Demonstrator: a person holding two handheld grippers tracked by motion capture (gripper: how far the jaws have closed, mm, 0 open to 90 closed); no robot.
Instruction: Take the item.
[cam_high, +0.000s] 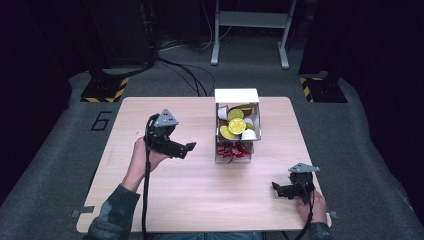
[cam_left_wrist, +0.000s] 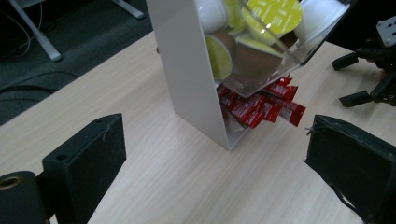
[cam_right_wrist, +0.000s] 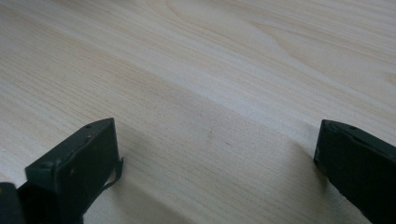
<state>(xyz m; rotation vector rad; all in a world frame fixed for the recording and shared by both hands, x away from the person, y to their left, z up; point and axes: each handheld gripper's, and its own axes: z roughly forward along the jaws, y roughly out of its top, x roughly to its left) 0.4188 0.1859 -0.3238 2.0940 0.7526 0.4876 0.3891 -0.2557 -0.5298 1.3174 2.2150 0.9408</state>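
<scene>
A white dispenser box (cam_high: 236, 95) stands at the table's far middle, with a clear front. It holds several yellow-lidded and white capsules (cam_high: 236, 125), and red sachets (cam_high: 233, 151) lie in its bottom tray. In the left gripper view the box (cam_left_wrist: 187, 70), capsules (cam_left_wrist: 273, 14) and sachets (cam_left_wrist: 261, 105) are close ahead. My left gripper (cam_high: 189, 149) is open, held above the table left of the box, jaws pointing at it. My right gripper (cam_high: 276, 189) is open low over the table at the front right, with bare wood between its jaws (cam_right_wrist: 215, 149).
The wooden table (cam_high: 165, 200) has bare room in front and to both sides of the box. Beyond it are cables (cam_high: 185, 70) on the grey floor, a metal frame (cam_high: 250, 30) and hazard-striped stands (cam_high: 105, 90). The right gripper (cam_left_wrist: 373, 70) appears in the left gripper view.
</scene>
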